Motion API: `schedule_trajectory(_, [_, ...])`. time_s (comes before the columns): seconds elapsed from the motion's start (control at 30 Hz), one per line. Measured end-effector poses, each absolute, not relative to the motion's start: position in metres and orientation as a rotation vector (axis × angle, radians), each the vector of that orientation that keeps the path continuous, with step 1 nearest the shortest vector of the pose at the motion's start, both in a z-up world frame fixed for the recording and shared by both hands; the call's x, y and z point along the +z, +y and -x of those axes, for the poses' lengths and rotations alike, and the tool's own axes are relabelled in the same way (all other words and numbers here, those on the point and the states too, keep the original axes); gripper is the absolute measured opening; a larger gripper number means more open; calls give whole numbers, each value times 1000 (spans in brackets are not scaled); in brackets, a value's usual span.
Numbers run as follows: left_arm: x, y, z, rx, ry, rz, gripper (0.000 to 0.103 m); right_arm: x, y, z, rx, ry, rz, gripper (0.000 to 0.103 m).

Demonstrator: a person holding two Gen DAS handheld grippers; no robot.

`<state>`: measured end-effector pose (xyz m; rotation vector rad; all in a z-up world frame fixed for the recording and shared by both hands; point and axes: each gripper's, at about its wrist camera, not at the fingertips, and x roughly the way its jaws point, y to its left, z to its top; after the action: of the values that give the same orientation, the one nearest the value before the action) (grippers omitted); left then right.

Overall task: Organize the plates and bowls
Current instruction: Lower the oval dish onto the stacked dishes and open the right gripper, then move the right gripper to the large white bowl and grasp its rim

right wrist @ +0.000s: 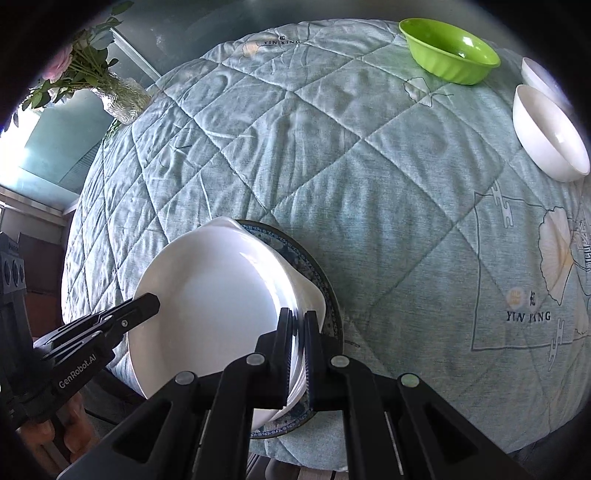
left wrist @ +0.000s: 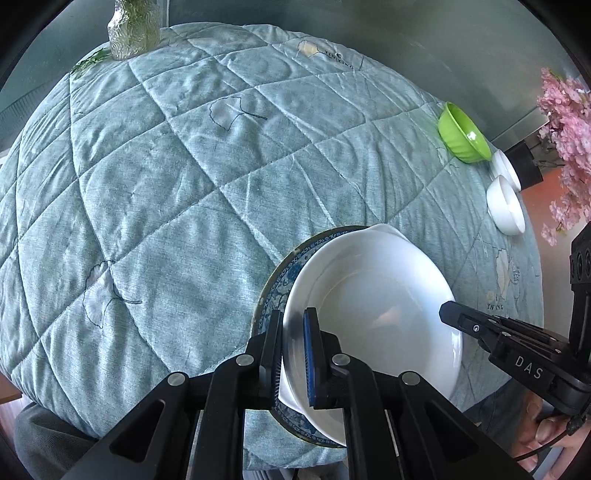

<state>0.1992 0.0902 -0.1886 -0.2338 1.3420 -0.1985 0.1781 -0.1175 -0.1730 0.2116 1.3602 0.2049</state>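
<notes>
A white plate (left wrist: 376, 306) (right wrist: 214, 295) lies over a blue patterned plate (left wrist: 275, 291) (right wrist: 314, 266) near the table's front edge. My left gripper (left wrist: 293, 321) is shut on the white plate's left rim. At the opposite rim, my right gripper (right wrist: 297, 321) is shut on the same plate; it also shows in the left wrist view as the right gripper (left wrist: 448, 308). The left gripper (right wrist: 153, 299) reaches in from the left in the right wrist view. A green bowl (left wrist: 463, 134) (right wrist: 448, 55) and two white bowls (left wrist: 506, 205) (right wrist: 550, 133) stand at the far right.
A quilted blue-green cloth (left wrist: 221, 184) (right wrist: 369, 166) covers the round table. A glass vase (left wrist: 133, 27) (right wrist: 123, 98) with flowers stands at the far left edge. Pink blossoms (left wrist: 565, 122) hang past the right side. A hand (left wrist: 546, 432) holds the right tool.
</notes>
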Motion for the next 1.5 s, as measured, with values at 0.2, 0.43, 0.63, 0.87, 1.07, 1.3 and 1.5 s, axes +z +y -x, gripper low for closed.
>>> schedule_trajectory(0.2, [-191,90,-196,-194,1372,230,7,-176,-115,-176,211,1371,-215,7])
schedule_trajectory(0.43, [-194,85,-193,-193,1391,195,8,-177,-110,-174,212,1370,-189,9])
schedule_trajectory(0.63, [-193,86,-190,-211,1391,213,8,-171,-115,-173,204,1354,-169,9])
schedule_trajectory(0.87, [-182,92,-189,-221,1374,200,14,-155,-126,-165,220,1301,-147,36])
schedule_trajectory(1.07, [-164,93,-180,-221,1319,165,15,-159,-130,-157,224,1325,-150,21])
schedule_trajectory(1.3, [-85,68,-159,-141,970,-28,103,-127,-159,-148,188,1194,-165,103])
schedule_trajectory(1.5, [-75,36,-183,-244,1041,10,103,-98,-201,-154,147,1130,-160,103])
